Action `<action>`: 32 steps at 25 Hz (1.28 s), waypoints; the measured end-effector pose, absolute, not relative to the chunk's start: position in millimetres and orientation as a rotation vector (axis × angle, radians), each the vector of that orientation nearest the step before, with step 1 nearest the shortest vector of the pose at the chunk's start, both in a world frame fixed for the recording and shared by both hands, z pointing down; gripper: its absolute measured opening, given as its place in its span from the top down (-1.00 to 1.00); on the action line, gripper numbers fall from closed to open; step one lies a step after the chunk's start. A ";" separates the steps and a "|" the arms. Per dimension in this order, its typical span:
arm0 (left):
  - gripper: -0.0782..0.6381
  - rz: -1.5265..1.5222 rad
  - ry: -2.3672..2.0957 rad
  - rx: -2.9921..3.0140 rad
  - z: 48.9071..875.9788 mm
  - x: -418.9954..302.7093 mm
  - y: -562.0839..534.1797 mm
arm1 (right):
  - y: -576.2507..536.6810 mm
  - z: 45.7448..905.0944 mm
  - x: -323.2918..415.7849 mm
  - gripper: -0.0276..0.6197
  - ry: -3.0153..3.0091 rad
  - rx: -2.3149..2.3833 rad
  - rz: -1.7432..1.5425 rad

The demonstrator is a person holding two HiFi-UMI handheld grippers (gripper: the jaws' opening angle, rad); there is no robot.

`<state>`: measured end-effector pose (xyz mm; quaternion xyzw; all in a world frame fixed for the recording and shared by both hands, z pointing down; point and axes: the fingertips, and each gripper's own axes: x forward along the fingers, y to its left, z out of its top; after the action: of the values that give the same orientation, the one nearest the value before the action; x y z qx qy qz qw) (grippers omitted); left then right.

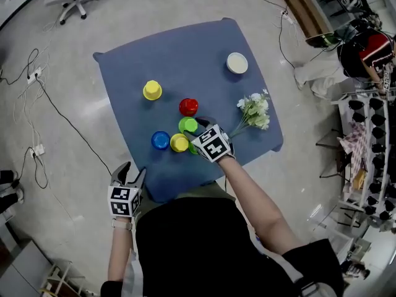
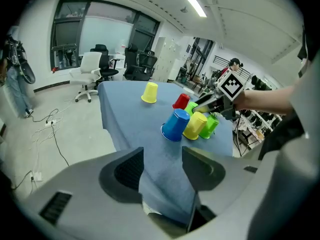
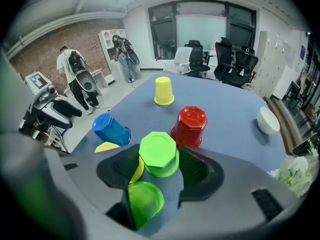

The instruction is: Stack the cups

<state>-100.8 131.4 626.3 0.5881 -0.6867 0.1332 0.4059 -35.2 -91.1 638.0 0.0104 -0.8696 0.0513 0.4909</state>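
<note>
right gripper point(image 3: 160, 156) open, jaws wide apart, straddling an upside-down green cup point(image 3: 159, 152); can't tell if either jaw touches it. second green cup point(image 3: 145, 200) is tilted, mouth toward the camera, low in the right gripper view near the jaw base. head view: cluster around the middle of the table point(image 1: 185, 54). red cup point(image 1: 189, 107) is uppermost, green cup just below it, blue cup point(image 1: 161, 140) and yellow cup point(image 1: 179, 143) side by side at lower left, yellow touching the gripper's left edge. lone yellow cup point(image 1: 152, 90) stands apart, upper left of the cluster. left gripper point(image 2: 162, 156) open, nothing between the jaws, only blue cloth past them; in head view it sits at the table's lower-left edge, well apart from the cups. bowl point(image 1: 237, 63) upper right, flowers point(image 1: 253, 111) right of the cluster.
</note>
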 end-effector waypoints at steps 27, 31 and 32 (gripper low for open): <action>0.10 0.370 -1.671 1.685 612.5 -106.7 112.7 | -72.2 541.3 -11.1 0.18 -2.228 0.092 0.093; 0.10 0.382 -1.651 1.722 612.4 -103.7 109.6 | -60.1 538.8 1.5 0.18 -2.208 0.091 0.104; 0.10 0.384 -1.646 1.729 612.3 -102.5 108.7 | -57.8 540.1 5.0 0.18 -2.201 0.092 0.109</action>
<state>-102.5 108.7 612.3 0.6688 -0.6366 0.1487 0.3540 5.0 -57.8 540.1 0.0371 -0.8906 0.0440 0.4511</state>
